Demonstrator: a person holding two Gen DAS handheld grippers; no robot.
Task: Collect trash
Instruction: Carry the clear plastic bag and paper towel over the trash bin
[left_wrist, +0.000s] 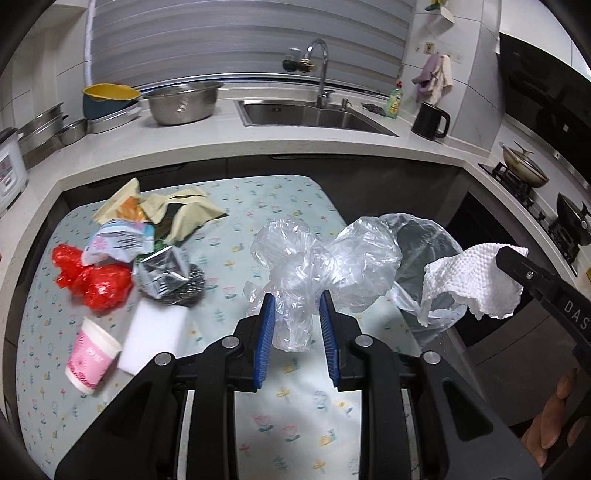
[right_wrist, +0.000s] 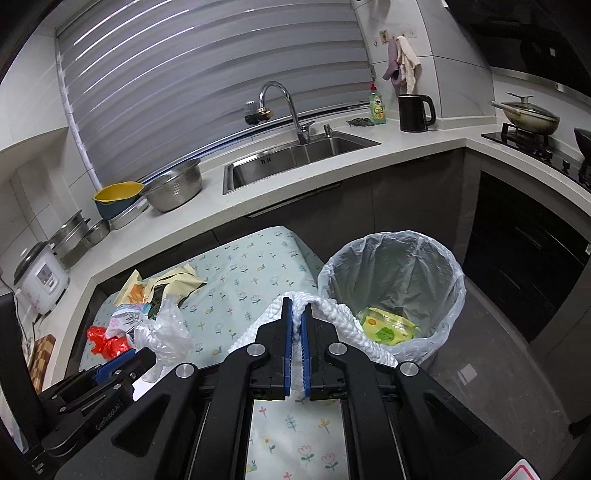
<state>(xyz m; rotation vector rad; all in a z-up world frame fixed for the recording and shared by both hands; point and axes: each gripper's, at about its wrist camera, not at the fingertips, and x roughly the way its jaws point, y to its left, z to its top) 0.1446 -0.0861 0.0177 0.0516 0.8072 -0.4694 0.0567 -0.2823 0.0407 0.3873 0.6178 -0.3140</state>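
Note:
My left gripper (left_wrist: 296, 301) is shut on a crumpled clear plastic bag (left_wrist: 325, 258) and holds it above the floral table (left_wrist: 277, 199). It also shows in the right wrist view (right_wrist: 162, 332). My right gripper (right_wrist: 297, 306) is shut on a white paper towel (right_wrist: 332, 314), near the rim of the lined trash bin (right_wrist: 391, 280). The towel also shows in the left wrist view (left_wrist: 472, 280), over the bin (left_wrist: 424, 251). A yellow-green packet (right_wrist: 388, 326) lies in the bin. More trash sits at the table's left: red plastic (left_wrist: 92, 278), a pink cup (left_wrist: 90, 356), wrappers (left_wrist: 162, 210).
A white block (left_wrist: 151, 339) and a steel scourer (left_wrist: 181, 284) lie among the trash. Behind the table runs a counter with a sink (right_wrist: 295, 158), steel bowl (right_wrist: 173, 186), kettle (right_wrist: 413, 112) and rice cooker (right_wrist: 40, 277). A stove with pans (right_wrist: 532, 118) is at right.

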